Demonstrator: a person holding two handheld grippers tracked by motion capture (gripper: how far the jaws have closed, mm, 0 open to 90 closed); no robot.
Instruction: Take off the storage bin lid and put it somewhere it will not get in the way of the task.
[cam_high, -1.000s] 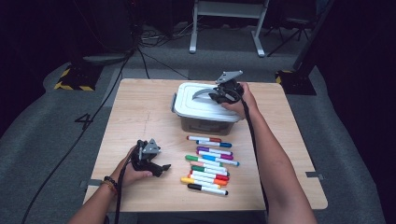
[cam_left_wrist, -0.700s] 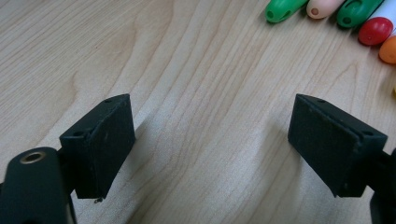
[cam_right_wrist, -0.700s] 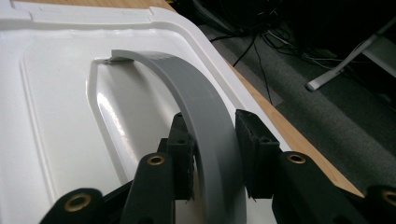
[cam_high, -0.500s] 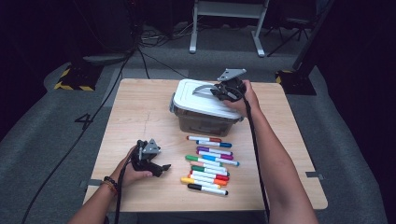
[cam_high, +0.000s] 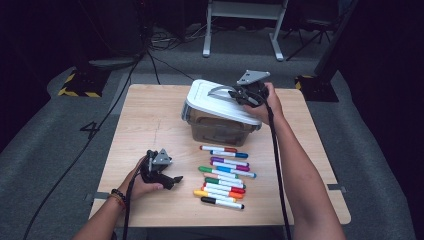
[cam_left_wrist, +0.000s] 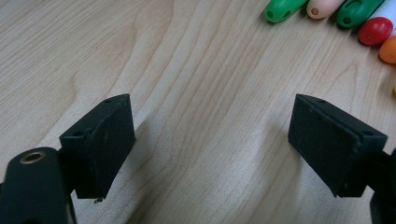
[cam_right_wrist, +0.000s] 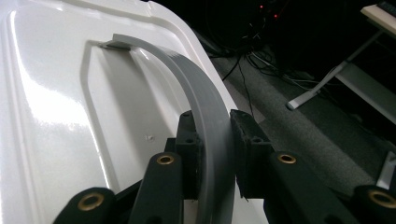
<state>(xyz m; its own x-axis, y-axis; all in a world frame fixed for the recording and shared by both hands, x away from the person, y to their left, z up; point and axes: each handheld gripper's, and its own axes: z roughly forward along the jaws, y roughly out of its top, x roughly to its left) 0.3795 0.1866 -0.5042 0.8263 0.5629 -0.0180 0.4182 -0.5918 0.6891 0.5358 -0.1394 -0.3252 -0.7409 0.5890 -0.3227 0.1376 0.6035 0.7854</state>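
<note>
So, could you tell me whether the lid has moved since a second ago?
Yes. The lid has tilted up at its right edge off the box, which stays put on the table; the right gripper holds its grey handle.

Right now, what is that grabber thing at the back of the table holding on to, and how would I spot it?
Find the wooden table, then the see-through box standing behind the row of markers. Its white lid is tipped up on one side. On top of the lid arches a grey handle, pinched by the right gripper; it is the only curved grey strip there.
</note>
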